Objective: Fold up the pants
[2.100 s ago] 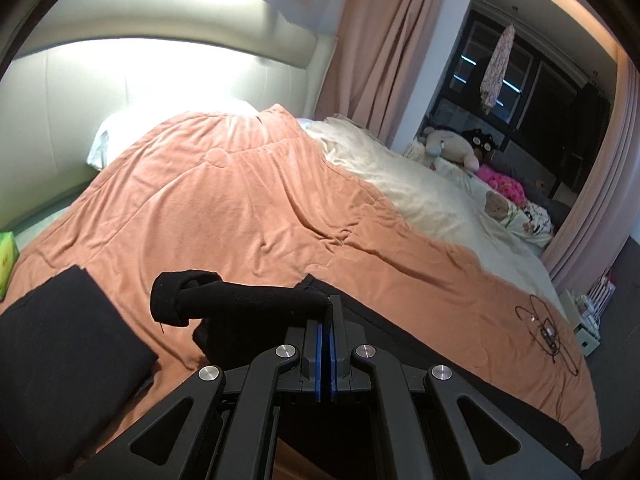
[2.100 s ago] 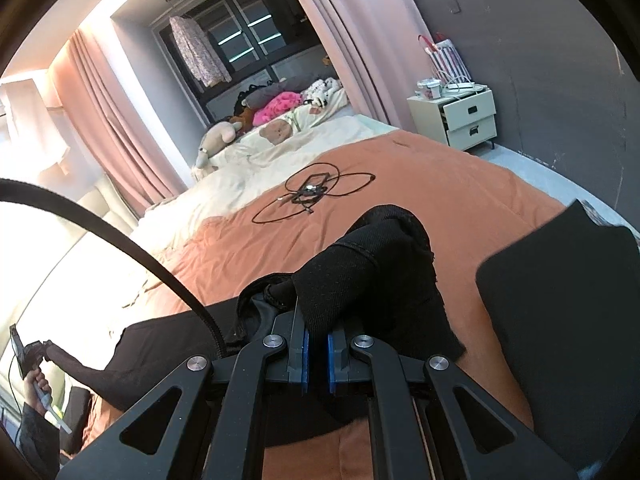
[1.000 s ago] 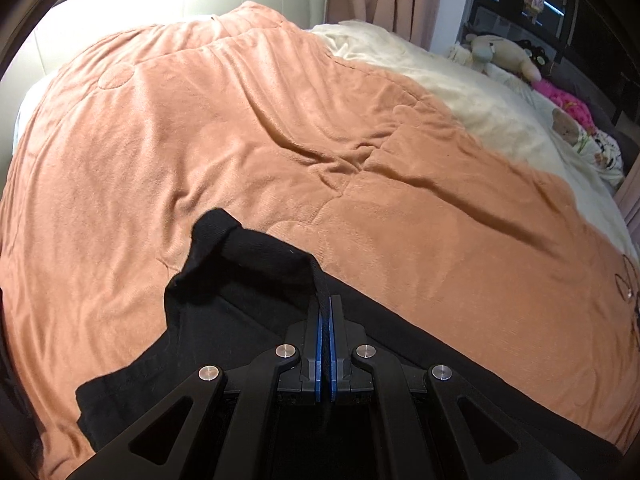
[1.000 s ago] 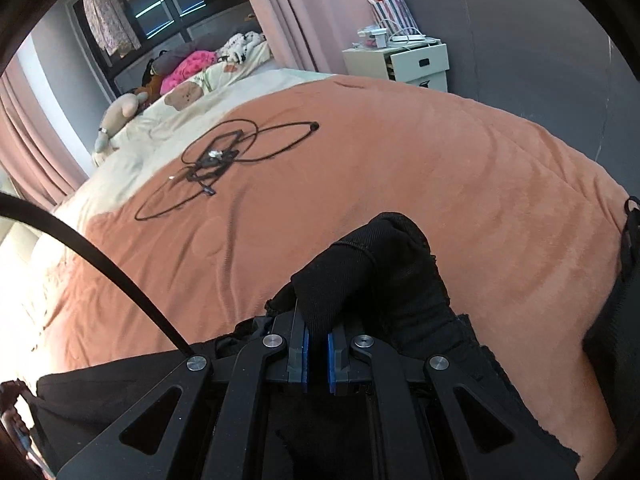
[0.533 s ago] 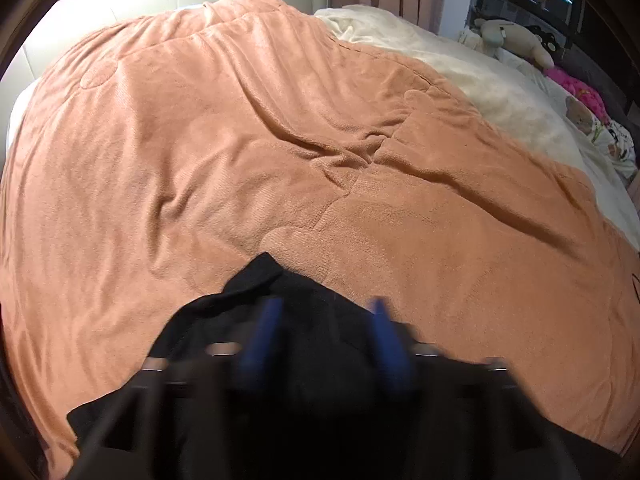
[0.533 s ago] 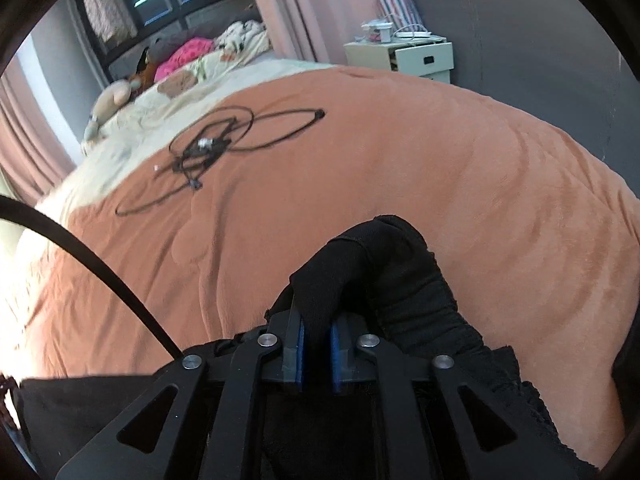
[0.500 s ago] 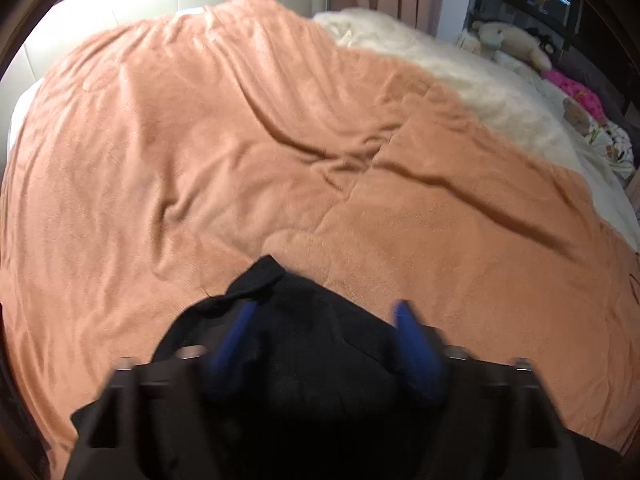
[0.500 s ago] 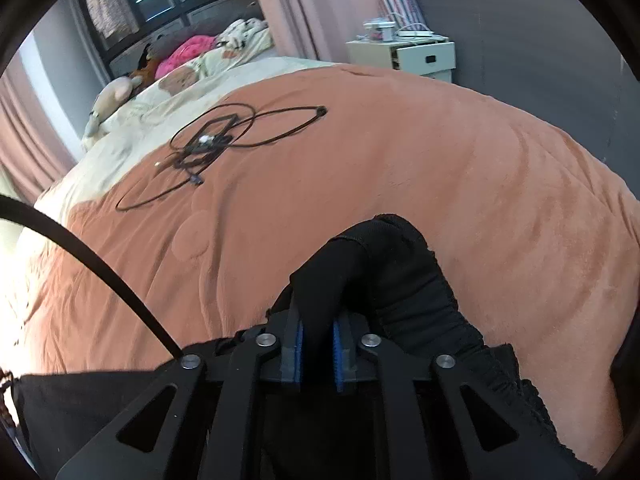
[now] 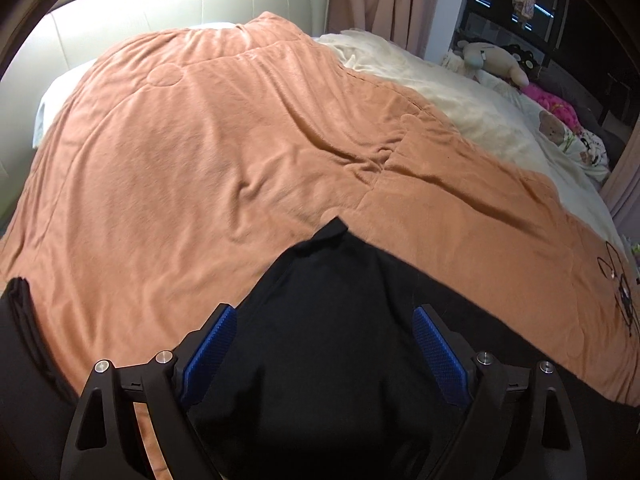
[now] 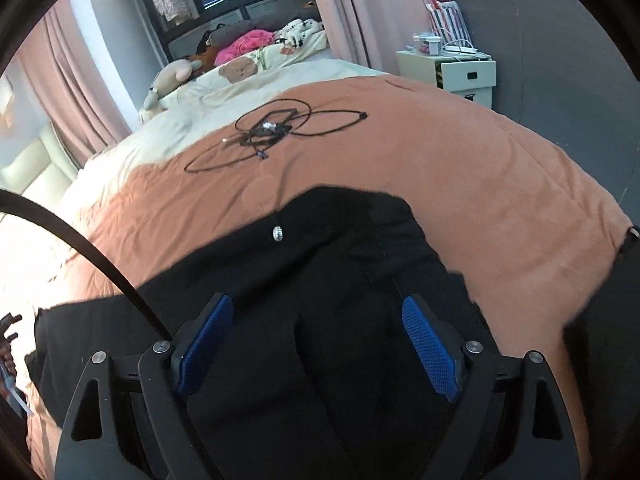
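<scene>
Pants (image 9: 328, 344) lie flat beneath both just-opened, empty grippers, left gripper (image 9: 324, 344) and right gripper (image 10: 316, 340).

L wrist cam close above bed, facing headboard (image 9: 180, 12), R cam toward nightstand (image 10: 452, 72), both share orange blanket (image 9: 240, 140)
</scene>
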Demonstrator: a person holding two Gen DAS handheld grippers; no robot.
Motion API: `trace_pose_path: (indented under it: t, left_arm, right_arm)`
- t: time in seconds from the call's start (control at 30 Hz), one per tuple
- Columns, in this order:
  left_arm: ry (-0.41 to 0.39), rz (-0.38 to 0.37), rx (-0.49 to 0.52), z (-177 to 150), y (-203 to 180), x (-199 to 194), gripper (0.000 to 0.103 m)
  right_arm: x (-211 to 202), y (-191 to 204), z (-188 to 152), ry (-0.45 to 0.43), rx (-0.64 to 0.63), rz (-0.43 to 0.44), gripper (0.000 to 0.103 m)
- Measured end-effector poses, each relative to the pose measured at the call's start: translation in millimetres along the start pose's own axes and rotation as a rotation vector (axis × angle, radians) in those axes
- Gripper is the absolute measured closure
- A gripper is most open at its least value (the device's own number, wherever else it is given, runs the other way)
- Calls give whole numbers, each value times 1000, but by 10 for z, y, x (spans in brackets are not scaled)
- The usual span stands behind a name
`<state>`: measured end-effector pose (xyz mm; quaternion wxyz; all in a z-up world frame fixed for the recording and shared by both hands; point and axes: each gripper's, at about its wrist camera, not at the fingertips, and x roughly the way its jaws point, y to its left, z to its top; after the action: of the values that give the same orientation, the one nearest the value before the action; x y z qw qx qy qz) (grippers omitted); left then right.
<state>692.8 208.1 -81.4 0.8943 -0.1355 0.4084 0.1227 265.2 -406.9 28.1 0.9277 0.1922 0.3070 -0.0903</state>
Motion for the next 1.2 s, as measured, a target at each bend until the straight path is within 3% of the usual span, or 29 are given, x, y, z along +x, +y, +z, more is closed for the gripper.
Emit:
trace_pose_path:
  t: [0.23, 0.43, 0.67, 0.87, 1.1, 1.2]
  left_arm:
    - [39, -22, -45, -339, 342, -297, 25]
    - [110, -53, -122, -677, 657, -349, 48]
    - [147, -122, -242, -953, 861, -232, 48]
    - [235, -172, -307, -1176, 817, 72, 48]
    - [185, -186, -354, -1086, 855, 201, 48]
    - [137, -198, -397, -1091, 930, 163, 55]
  right_arm:
    - [-426, -116, -283, 22, 24, 25, 19]
    - [-668, -199, -447, 45, 40, 41, 20]
    - [-793, -338, -618, 88, 72, 71, 22]
    - [-722, -477, -763, 127, 143, 109, 24]
    - [-516, -573, -811, 154, 211, 156, 25]
    - [-430, -662, -843, 139, 276, 184, 30]
